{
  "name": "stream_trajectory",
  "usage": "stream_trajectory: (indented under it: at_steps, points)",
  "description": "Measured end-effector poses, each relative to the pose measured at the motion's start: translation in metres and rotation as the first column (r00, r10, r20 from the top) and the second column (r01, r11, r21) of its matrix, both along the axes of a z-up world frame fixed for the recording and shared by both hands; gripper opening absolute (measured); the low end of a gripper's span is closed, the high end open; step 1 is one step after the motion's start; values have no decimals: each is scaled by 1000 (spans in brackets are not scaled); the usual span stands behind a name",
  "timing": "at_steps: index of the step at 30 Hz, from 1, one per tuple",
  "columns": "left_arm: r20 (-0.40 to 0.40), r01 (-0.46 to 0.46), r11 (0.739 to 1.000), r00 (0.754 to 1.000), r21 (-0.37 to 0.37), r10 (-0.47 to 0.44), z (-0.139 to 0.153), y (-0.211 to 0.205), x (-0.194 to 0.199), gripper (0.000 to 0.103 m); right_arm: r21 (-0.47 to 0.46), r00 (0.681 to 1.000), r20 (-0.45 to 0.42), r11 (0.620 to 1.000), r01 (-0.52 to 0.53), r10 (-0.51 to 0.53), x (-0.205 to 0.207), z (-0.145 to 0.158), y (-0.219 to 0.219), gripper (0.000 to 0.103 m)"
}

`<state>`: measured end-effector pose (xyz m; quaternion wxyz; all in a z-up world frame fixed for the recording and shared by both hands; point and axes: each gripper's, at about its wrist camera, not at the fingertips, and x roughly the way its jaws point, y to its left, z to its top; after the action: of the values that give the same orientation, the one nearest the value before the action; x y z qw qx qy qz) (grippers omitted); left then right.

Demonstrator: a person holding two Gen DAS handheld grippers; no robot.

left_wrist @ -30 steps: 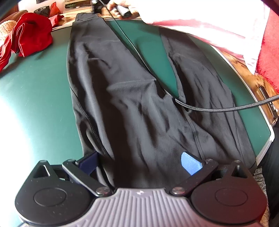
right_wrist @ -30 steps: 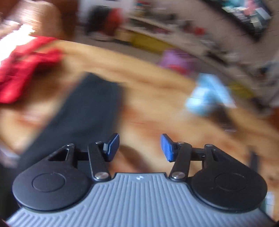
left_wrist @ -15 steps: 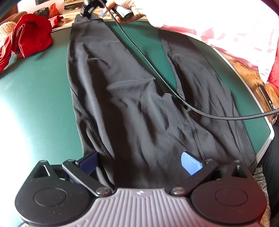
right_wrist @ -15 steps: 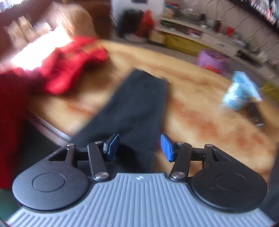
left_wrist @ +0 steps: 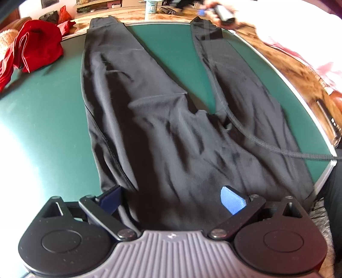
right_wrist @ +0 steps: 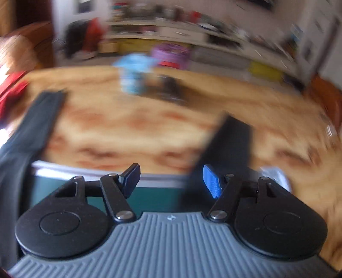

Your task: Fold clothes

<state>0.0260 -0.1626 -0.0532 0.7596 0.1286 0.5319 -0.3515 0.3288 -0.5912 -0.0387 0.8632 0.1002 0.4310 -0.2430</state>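
Note:
Black trousers (left_wrist: 171, 139) lie flat on the green table top (left_wrist: 42, 107), waist nearest me and both legs spread away in a V. My left gripper (left_wrist: 171, 198) hovers open over the waist, its blue pads wide apart on either side of the fabric. At the far end a hand holds my right gripper (left_wrist: 215, 12) by the right leg's cuff. In the blurred right wrist view the right gripper (right_wrist: 171, 179) is open with nothing between its pads. The right leg's cuff (right_wrist: 230, 136) lies just beyond its right finger, and the left leg (right_wrist: 38, 119) is off to the left.
A red garment (left_wrist: 36, 47) is heaped at the table's far left. A black braided cable (left_wrist: 277, 149) trails across the right trouser leg to the table's right edge. Beyond the green top lies a wooden surface (right_wrist: 128, 128) with a blue-white container (right_wrist: 132, 74) and a dark object.
The right gripper has swung from the left leg's cuff across to the right leg's cuff, opening a little wider. The cable slid right with it. The left gripper has not moved.

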Motion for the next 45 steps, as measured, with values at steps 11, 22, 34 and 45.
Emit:
stream_trajectory:
  at_steps: [11, 22, 34, 45]
  points:
    - [-23, -2, 1000, 1000, -23, 2, 0, -11, 6, 100, 71, 998, -19, 996, 61, -60, 48, -35, -60, 70]
    - [-15, 13, 1000, 1000, -21, -13, -2, -13, 4, 102, 9, 1000, -9, 1000, -4, 4, 63, -38, -50, 7]
    - [-4, 26, 1000, 1000, -9, -26, -3, -17, 6, 102, 53, 995, 47, 995, -86, 83, 76, -22, -34, 39]
    - [-7, 30, 999, 1000, -39, -30, -2, -13, 7, 103, 87, 1000, 16, 996, 9, -10, 72, -33, -56, 53]
